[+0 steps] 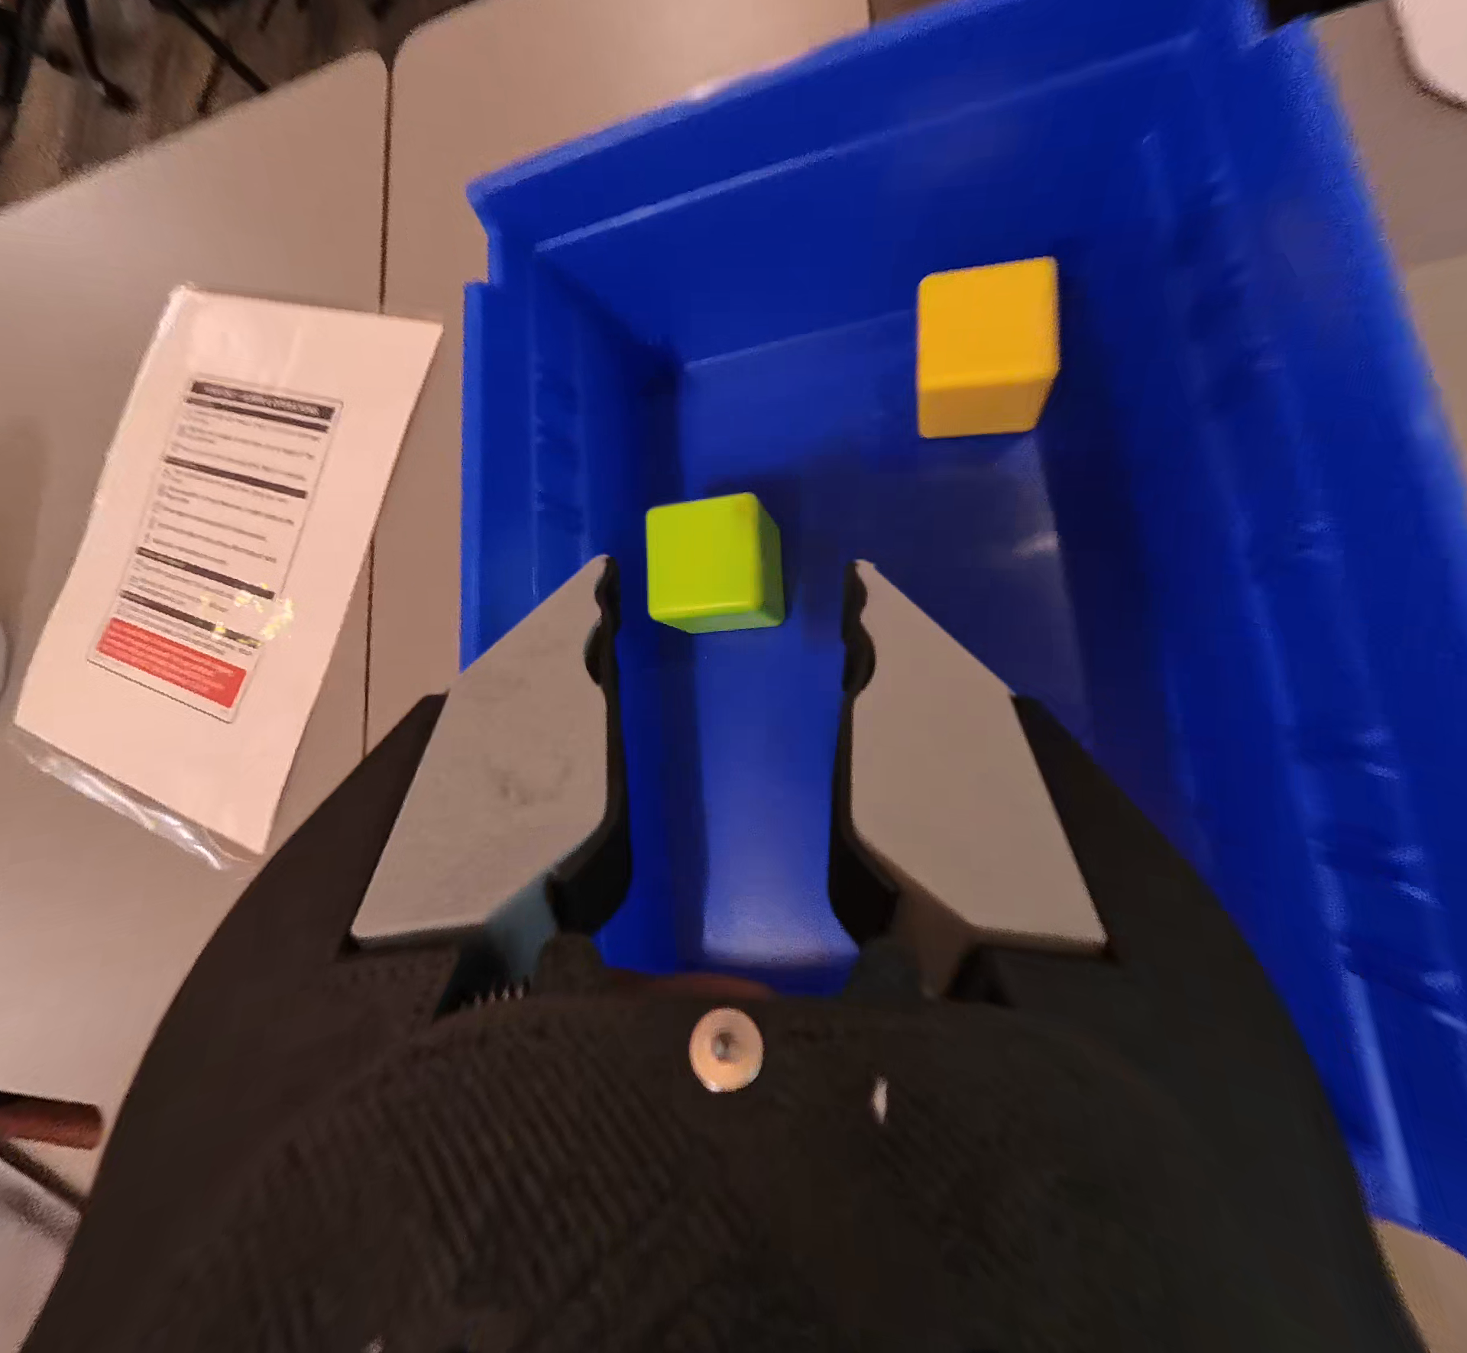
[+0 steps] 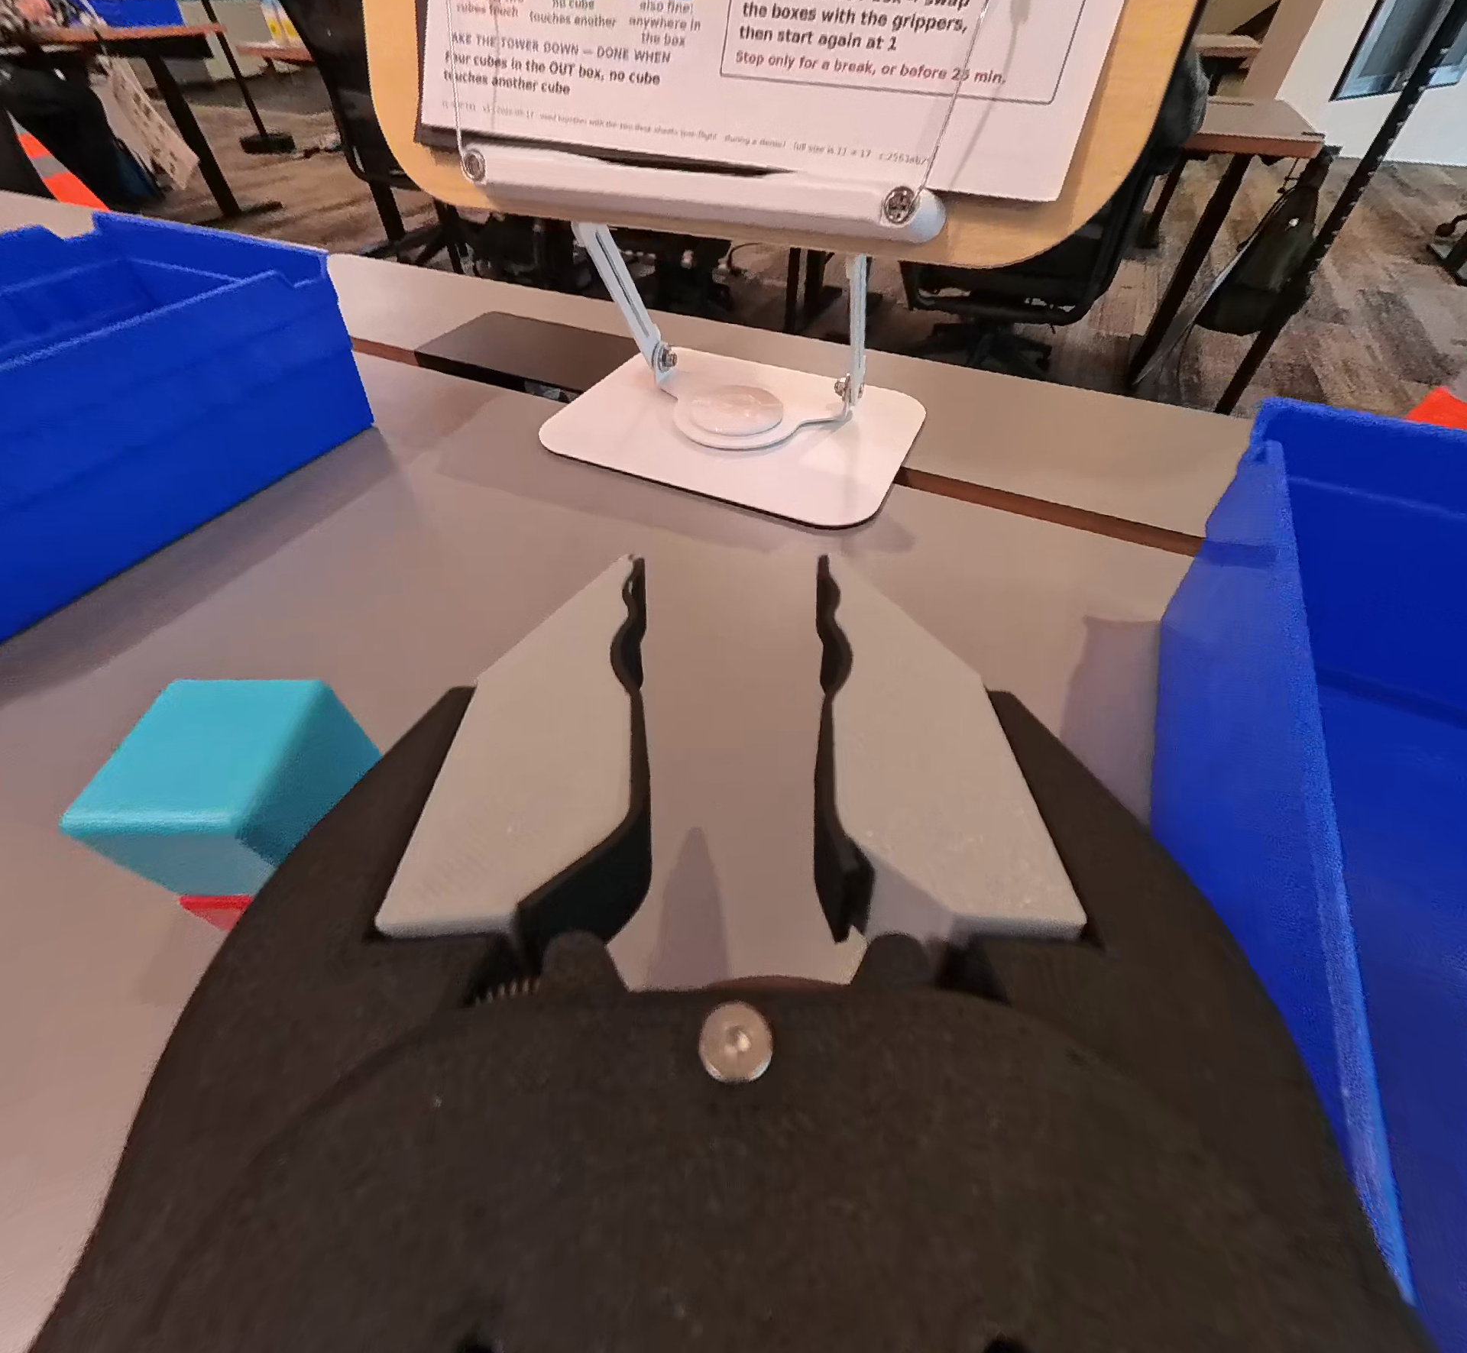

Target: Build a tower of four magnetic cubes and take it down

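Observation:
In the left wrist view a green cube (image 1: 712, 563) and a yellow cube (image 1: 984, 346) lie apart on the floor of a blue box (image 1: 1238, 442). My left gripper (image 1: 729, 575) is open over the box, its fingertips either side of the green cube's near edge, not touching it. In the right wrist view a teal cube (image 2: 218, 775) sits on top of a red cube (image 2: 216, 910) on the grey table, at the lower left. My right gripper (image 2: 726, 569) is open and empty, to the right of that stack.
A printed sheet in a plastic sleeve (image 1: 214, 561) lies left of the box. In the right wrist view a blue box (image 2: 159, 394) stands at the left, another blue box (image 2: 1310, 759) at the right, and a white stand (image 2: 738, 442) with an instruction board behind. My right fingertips sit around 45 centimeters from my left ones.

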`<state>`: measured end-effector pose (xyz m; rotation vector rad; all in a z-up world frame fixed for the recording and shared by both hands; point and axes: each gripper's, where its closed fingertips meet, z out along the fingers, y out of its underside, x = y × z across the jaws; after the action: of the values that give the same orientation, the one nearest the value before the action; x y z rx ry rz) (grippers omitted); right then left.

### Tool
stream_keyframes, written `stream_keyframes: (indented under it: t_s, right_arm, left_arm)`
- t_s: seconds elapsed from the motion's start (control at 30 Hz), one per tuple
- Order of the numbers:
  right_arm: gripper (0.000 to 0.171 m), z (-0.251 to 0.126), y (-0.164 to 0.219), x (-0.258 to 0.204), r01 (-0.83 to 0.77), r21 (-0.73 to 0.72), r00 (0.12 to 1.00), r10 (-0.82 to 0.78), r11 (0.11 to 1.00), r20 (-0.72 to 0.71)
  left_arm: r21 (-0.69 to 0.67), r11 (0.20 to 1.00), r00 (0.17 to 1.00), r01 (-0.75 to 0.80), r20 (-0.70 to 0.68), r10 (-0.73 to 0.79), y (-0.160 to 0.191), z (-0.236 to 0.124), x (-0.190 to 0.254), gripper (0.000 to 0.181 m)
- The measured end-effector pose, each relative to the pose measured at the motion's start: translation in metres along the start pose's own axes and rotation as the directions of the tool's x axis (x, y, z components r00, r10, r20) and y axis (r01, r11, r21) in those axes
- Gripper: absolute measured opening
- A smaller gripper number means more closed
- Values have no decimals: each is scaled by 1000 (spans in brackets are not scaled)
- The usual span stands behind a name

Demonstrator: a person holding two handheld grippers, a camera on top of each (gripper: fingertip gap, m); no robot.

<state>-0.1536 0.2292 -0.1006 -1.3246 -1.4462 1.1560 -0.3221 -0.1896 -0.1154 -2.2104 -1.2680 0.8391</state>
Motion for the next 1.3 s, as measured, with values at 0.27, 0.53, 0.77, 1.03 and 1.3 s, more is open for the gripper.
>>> stream_keyframes:
  t_s: [0.27, 0.53, 0.77, 1.03, 1.3]
  right_arm:
    - [40, 8, 14, 9, -14, -41, 1000, 13, 999, -16]
    - [40, 11, 21, 10, -48, -55, 999, 48, 997, -4]
    - [40, 9, 17, 6, -58, -44, 998, 59, 997, 12]
    - [39, 6, 14, 7, -82, -26, 996, 82, 996, 19]
    - [40, 4, 12, 14, -93, -13, 996, 93, 996, 4]
  left_arm:
    - [-127, 991, 996, 45, -65, -53, 28, 62, -1, 59]
    - [-96, 991, 991, 90, -87, -98, 34, 66, -4, 46]
    - [-26, 999, 988, 35, -152, -39, 16, 18, 8, 46]
    - [181, 958, 905, -221, -329, 271, -43, -93, 120, 46]
    - [301, 827, 692, -476, -453, 563, -41, -147, 274, 46]
